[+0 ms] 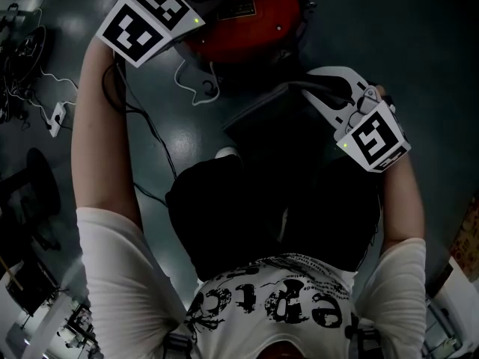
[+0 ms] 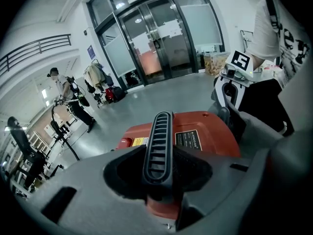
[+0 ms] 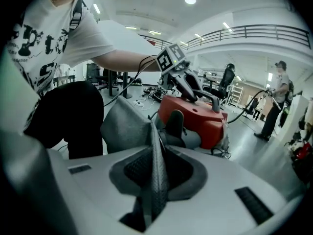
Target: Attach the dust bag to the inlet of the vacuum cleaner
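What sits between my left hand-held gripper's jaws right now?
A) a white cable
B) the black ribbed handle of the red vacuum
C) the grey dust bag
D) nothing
B: in the left gripper view, the left hand-held gripper grips the black ribbed handle atop the red vacuum.

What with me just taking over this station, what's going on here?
A person is working with tongs in both hands. The left tongs clamp the black handle of a red vacuum cleaner; the right tongs pinch a fold of the grey dust bag beside it. Whether the bag sits on the inlet can't be seen.
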Available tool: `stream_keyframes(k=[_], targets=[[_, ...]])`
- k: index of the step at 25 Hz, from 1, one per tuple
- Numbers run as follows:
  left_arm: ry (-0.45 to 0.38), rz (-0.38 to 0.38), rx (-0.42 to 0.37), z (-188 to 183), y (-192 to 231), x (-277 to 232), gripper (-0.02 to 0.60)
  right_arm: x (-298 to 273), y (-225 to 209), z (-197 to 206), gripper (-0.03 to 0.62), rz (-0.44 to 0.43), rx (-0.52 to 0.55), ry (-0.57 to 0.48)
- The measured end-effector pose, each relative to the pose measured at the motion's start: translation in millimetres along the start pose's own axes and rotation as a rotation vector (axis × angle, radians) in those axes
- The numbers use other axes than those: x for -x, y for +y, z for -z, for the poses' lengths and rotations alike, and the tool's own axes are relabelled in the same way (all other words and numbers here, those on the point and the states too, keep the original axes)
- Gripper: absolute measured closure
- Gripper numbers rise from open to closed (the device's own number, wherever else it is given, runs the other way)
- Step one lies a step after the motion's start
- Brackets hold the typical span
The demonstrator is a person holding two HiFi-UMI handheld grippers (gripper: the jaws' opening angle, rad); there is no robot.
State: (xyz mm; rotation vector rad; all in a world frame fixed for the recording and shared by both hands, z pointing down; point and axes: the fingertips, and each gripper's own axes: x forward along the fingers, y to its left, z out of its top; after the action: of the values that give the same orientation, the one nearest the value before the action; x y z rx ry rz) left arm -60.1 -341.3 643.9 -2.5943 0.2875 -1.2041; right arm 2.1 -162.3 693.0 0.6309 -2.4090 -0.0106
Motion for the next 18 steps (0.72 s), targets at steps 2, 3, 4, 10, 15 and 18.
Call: stream_keyframes(k=[2,3,4,10,15,18], targets=[[0.006,0.009,0.001,0.0,-1.0,-0.9,0.437,0.5,1.4,1.1,0.542,-0.014,-0.028,0.013],[0.005,0.012,0.001,-0.2,-1.4,-1.0,0.437,1.2,2.0,1.1,0.543,-0.016,-0.039,0.02],[0.0,0.012,0.001,-0.6,-1.5,-0.6,0.437,1.8,2.4,0.6,0.542,-0.013,-0.045,0.025],[-0.065,-0.021,-0.009,-5.5,0.5,5.1,0.433,5.7,-3.5,1.1,0.468,0.045,-0.033,0.044],[-0.06,-0.031,-0.073,-8.6,-0.4,18.8,0.422,28.5,5.0,-28.8,0.468,-0.029,-0.154,-0.101],[-0.084,-0.035,-0.091,-17.9,1.2,38.1,0.42,47.7,-5.9,-50.7,0.468,-0.007,-0.282,-0.209]])
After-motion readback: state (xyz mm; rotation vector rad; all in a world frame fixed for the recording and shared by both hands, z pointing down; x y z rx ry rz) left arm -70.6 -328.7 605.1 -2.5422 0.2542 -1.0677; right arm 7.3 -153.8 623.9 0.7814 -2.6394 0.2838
